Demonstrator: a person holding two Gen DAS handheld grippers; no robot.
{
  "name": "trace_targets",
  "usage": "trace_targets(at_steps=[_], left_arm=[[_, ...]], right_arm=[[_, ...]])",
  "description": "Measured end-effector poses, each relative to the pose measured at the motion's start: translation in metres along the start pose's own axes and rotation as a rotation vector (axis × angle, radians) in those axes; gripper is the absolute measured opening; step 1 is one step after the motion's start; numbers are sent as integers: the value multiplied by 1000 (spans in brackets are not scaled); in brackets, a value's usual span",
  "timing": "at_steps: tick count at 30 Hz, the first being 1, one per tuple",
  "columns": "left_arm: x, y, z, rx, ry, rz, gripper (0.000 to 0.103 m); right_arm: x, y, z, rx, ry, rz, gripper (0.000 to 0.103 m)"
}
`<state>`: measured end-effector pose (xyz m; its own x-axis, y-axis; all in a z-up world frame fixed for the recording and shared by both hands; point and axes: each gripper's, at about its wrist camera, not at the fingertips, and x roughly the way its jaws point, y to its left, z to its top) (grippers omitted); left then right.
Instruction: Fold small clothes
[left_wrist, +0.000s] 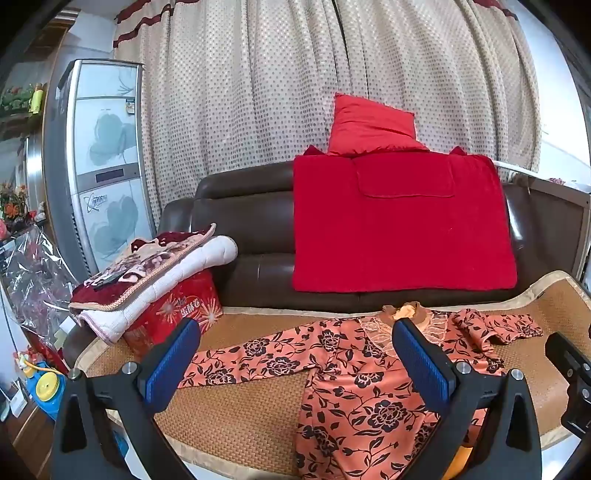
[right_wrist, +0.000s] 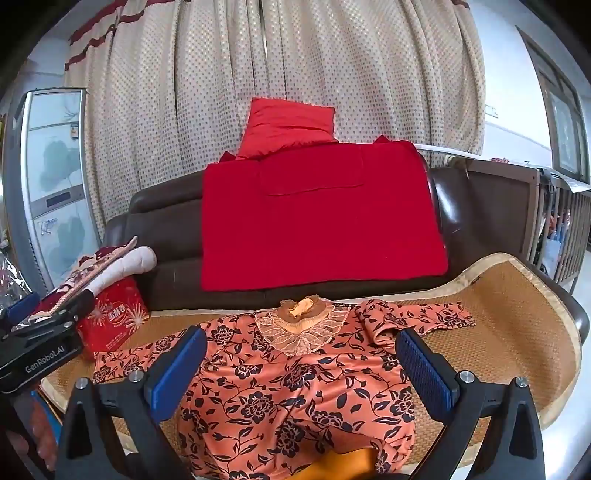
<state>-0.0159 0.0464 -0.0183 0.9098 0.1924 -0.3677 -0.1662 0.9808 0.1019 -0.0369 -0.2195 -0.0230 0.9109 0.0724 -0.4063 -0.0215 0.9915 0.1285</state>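
left wrist view: the left gripper (left_wrist: 295, 354) is held above the woven mat (left_wrist: 236, 413) with its blue-padded fingers (left_wrist: 173, 365) wide apart and nothing between them. the floral top (left_wrist: 354, 391), orange with dark flowers, is spread flat on the mat, its body seen toward 5 o'clock, one sleeve stretched out toward 9 o'clock and the other bunched toward 2 o'clock. part of the right gripper (left_wrist: 572, 384) is seen at 3 o'clock.

right wrist view: the right gripper (right_wrist: 301, 363) is held over the floral top (right_wrist: 295, 387), its fingers (right_wrist: 424, 373) also set wide apart and clamped on nothing. the lace collar (right_wrist: 301, 328) lies at the garment's 12 o'clock edge, near the brown sofa (right_wrist: 166, 229). a red blanket (right_wrist: 317, 221) is draped over the sofa back, with a red pillow (right_wrist: 291, 125) above it. at 9 o'clock a red box (right_wrist: 110, 317) is seen on the mat under a folded quilt (right_wrist: 110, 273).
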Motion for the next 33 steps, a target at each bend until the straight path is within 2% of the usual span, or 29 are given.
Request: trace_targets(at_steps=[7, 11, 19, 33], left_arm=[[1, 1, 0, -2, 2, 0, 103], [6, 1, 1, -2, 7, 3, 103], [11, 0, -2, 0, 15, 4, 103], [17, -3, -7, 1, 29, 6, 103]], right_arm=[[10, 1, -3, -2, 10, 5, 103], [4, 0, 7, 2, 27, 6, 103], [12, 0, -1, 9, 55, 4, 103], [20, -2, -4, 12, 45, 0, 103]])
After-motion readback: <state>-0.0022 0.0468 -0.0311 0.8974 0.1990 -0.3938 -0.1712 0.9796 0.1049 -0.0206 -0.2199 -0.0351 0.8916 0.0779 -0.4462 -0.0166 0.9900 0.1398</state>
